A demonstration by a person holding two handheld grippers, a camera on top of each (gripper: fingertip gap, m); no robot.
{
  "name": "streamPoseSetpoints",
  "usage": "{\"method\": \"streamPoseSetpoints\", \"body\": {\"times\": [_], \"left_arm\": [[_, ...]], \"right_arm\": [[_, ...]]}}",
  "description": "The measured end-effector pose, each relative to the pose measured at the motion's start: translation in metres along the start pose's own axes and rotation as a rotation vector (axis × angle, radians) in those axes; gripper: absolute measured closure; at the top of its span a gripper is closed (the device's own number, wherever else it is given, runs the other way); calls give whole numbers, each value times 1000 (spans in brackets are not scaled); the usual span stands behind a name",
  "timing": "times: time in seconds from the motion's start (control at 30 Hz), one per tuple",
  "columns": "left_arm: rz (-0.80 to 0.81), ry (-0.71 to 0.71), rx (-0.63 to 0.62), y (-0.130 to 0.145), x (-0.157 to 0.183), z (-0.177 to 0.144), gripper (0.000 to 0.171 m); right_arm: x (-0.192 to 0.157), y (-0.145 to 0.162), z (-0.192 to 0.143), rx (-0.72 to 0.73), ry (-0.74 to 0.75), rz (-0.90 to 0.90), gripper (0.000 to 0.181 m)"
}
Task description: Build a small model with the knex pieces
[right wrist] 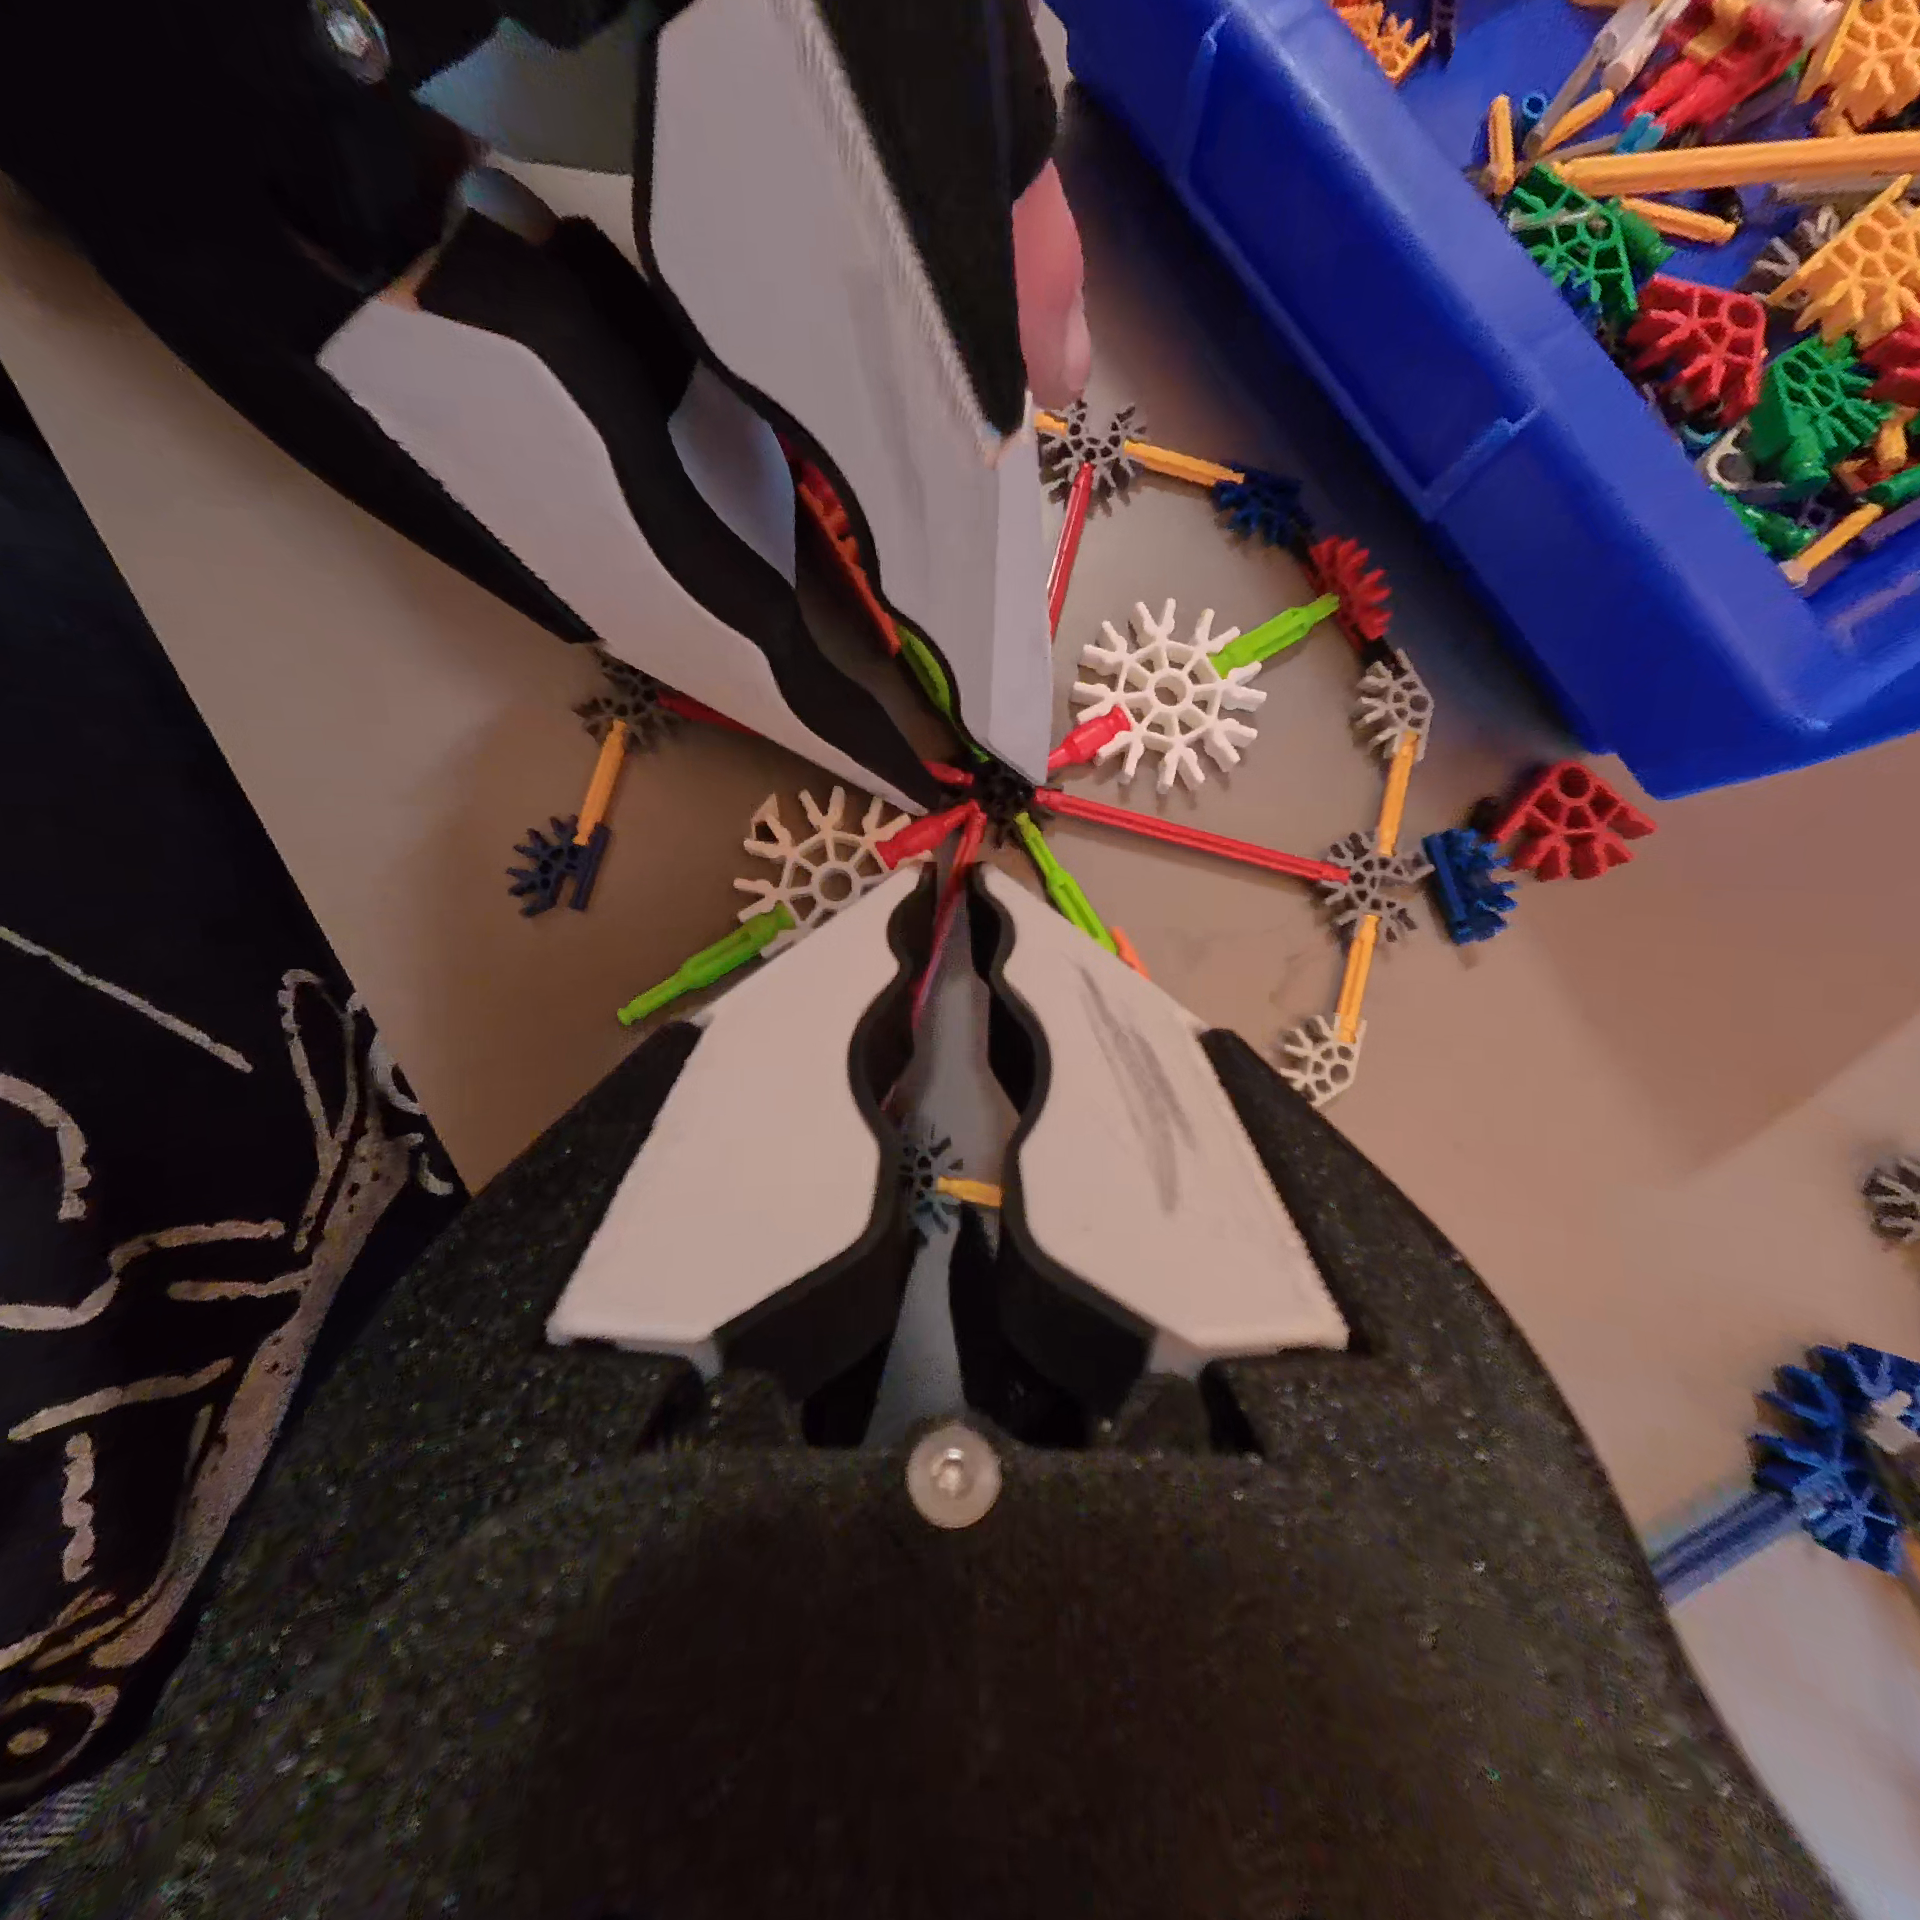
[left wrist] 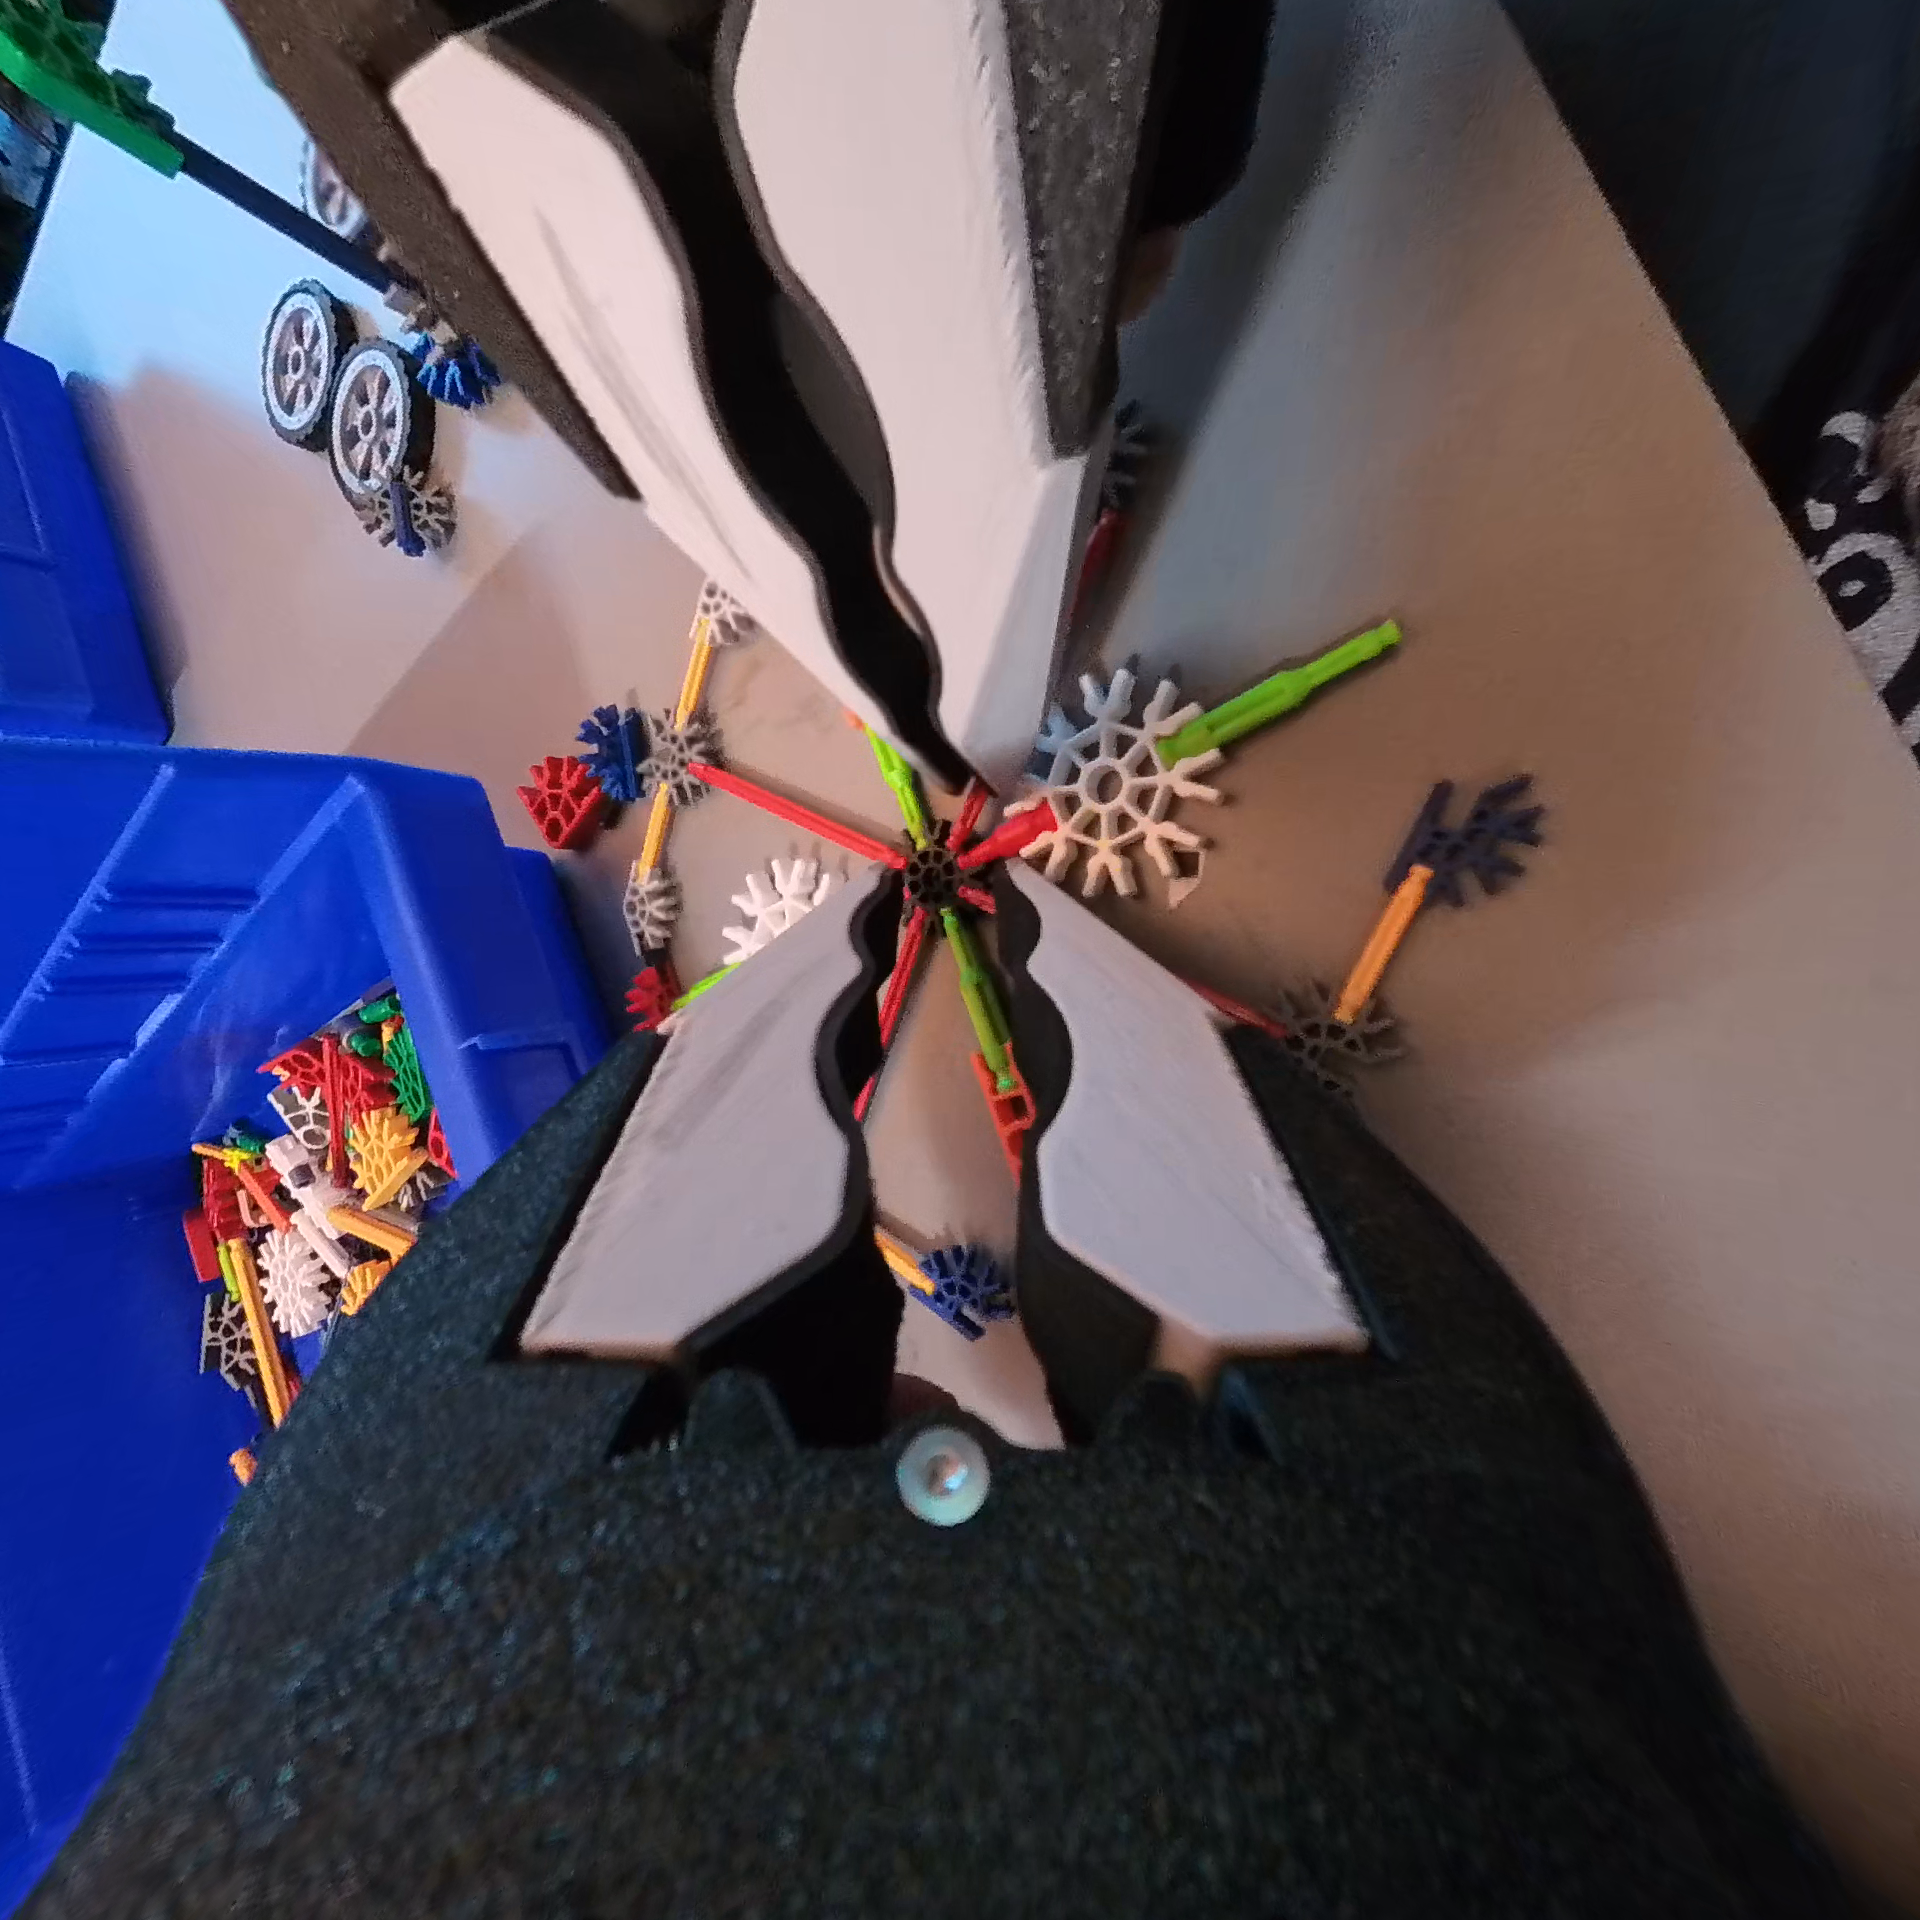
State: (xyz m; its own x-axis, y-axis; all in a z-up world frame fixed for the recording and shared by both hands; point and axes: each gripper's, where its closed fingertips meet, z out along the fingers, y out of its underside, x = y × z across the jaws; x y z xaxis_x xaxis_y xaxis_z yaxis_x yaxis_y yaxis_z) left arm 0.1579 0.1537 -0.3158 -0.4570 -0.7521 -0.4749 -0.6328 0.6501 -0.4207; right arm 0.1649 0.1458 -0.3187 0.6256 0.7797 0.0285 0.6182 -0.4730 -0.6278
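A flat wheel-shaped build of rods and connectors lies on the beige table (left wrist: 1455,1247). Its black hub (left wrist: 940,873) has red and green rods radiating from it. My left gripper (left wrist: 945,883) is shut on the hub, one fingertip on each side. It enters the right wrist view (right wrist: 987,774) from the top, at the hub (right wrist: 1003,795). My right gripper (right wrist: 954,883) is shut on a red rod (right wrist: 938,961) that runs into the hub. It comes from the top of the left wrist view (left wrist: 966,779). White snowflake connectors (right wrist: 1169,691) sit on short red rods beside the hub.
A blue bin (left wrist: 312,883) full of mixed coloured pieces stands beside the build, also in the right wrist view (right wrist: 1403,312). Two grey wheels (left wrist: 332,395) on a blue rod lie farther off. A person's dark patterned clothing (right wrist: 156,1143) is at the table edge. My left and right fingertips are right by each other.
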Motion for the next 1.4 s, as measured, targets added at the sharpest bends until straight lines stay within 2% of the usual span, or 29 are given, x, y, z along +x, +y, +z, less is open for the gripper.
{"method": "streamPoseSetpoints", "body": {"times": [0.1, 0.37, 0.57, 0.77, 1.2, 1.4], "left_arm": [[-1, 1, 3, 0, 1, 0, 155], [-8, 6, 7, -1, 2, 0, 155], [-10, 8, 6, -2, 3, -1, 155], [-11, 5, 8, -2, 3, -1, 155], [-27, 2, 8, -3, 1, -2, 151], [-36, 2, 9, -2, 1, -2, 151]], "right_arm": [[0, -1, 0, 8, 1, 10, 181], [3, 1, -2, -16, 5, -6, 181], [4, -1, 0, -1, 1, 67, 174], [1, -1, 4, -11, 2, 80, 178], [9, -9, -5, -39, 12, -4, 179], [11, 0, 3, -105, 17, -42, 179]]}}
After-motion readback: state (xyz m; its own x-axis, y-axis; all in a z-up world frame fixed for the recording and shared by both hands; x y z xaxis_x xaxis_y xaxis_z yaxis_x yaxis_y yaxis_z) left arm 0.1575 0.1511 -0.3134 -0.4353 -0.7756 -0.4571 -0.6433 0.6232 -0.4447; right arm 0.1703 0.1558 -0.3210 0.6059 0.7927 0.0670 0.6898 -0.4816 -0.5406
